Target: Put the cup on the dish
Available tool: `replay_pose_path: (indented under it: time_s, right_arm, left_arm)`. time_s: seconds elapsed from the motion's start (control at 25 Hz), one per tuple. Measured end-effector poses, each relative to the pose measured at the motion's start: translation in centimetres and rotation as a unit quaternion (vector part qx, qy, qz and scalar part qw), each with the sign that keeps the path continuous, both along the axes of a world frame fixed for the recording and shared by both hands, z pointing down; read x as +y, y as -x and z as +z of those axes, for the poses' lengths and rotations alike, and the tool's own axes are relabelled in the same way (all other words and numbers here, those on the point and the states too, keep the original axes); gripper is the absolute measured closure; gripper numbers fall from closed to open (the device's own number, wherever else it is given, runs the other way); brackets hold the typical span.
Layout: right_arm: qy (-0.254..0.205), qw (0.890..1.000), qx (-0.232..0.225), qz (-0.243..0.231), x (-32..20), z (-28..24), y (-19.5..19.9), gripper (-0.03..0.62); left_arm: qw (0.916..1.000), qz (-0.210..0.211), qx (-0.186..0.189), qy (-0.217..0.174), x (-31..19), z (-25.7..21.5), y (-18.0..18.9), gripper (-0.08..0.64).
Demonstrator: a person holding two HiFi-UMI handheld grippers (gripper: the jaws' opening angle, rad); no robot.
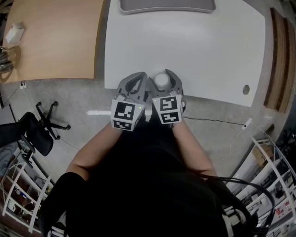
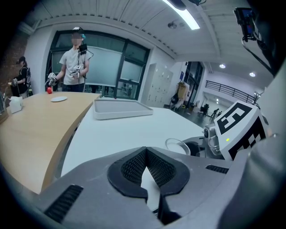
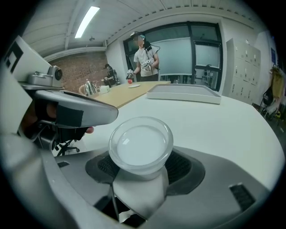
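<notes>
**Open-plan office used as a lab space**

White desk [image 1: 194, 51] with a cable grommet [image 1: 246, 89], butted against a long wooden table [image 1: 55, 41]. Swivel chair [image 1: 39, 134] on a bare concrete floor [image 1: 78, 99], wire racks [image 1: 18, 194] of kit, loose cables [image 1: 217, 121]. Gripper views show glass partitions [image 2: 111, 67], lockers [image 2: 156, 85], strip lights [image 2: 185, 13] and a brick wall [image 3: 80, 71]. A second person [image 2: 73, 62] stands at the wooden table with handheld gear.

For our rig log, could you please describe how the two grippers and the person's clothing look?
Both the left gripper and right gripper are rounded grey shells with black ribbed pads and a cube of black-and-white square markers. The person wears a black top.
</notes>
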State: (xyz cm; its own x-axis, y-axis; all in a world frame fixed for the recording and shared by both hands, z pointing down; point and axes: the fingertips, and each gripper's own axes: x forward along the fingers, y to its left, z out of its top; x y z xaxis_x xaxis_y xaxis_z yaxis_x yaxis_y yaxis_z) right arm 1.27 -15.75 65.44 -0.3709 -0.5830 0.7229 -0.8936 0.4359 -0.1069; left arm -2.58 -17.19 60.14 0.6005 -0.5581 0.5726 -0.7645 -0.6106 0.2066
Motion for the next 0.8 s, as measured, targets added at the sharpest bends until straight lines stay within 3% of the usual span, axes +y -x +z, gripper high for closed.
replay_pose_path:
  time_s: [0.8]
  right_arm:
    - [-0.008, 1.0, 0.012, 0.017, -0.6, -0.5, -0.7, 0.348]
  left_arm:
    - [0.9998, 0.019, 0.002, -0.009, -0.9, -0.6, -0.2, 0.554]
